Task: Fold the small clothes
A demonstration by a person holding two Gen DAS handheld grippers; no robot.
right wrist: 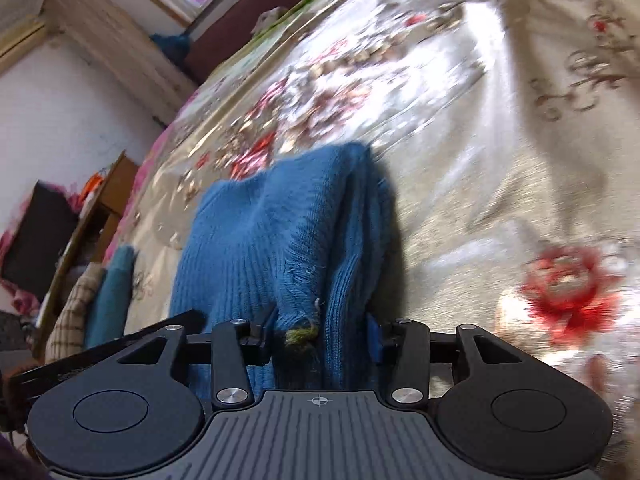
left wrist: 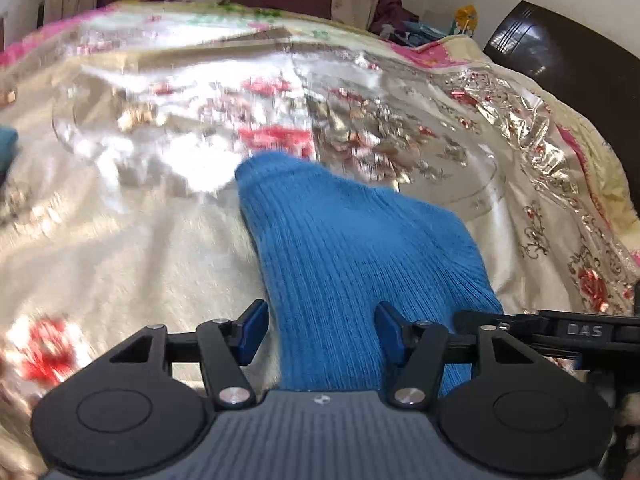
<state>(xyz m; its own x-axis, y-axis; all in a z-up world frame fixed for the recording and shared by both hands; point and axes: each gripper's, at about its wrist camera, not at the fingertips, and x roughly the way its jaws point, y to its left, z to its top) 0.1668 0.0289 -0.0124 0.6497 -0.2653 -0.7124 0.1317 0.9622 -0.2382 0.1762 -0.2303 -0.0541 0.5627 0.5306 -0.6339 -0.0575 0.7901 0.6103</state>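
A blue ribbed knit garment [left wrist: 352,256] runs forward from my left gripper [left wrist: 322,332], whose blue pads stand on either side of it, shut on the knit. The cuff end [left wrist: 272,168] points away over the bed. In the right wrist view the same blue knit [right wrist: 280,232] is bunched between the pads of my right gripper [right wrist: 320,338], which is shut on it. A frayed edge with a green-yellow tuft [right wrist: 302,336] sits at the jaws. Part of the right gripper's body [left wrist: 580,330] shows beside the left one. The garment looks sharp while the bed behind it is blurred.
A shiny cream bedcover with red flowers [left wrist: 160,220] fills both views. A dark headboard [left wrist: 560,60] and a heap of clothes [left wrist: 400,20] lie at the far right. A teal cloth [right wrist: 114,292] and a checked cloth [right wrist: 76,312] lie by the bed's edge, near wooden furniture [right wrist: 108,200].
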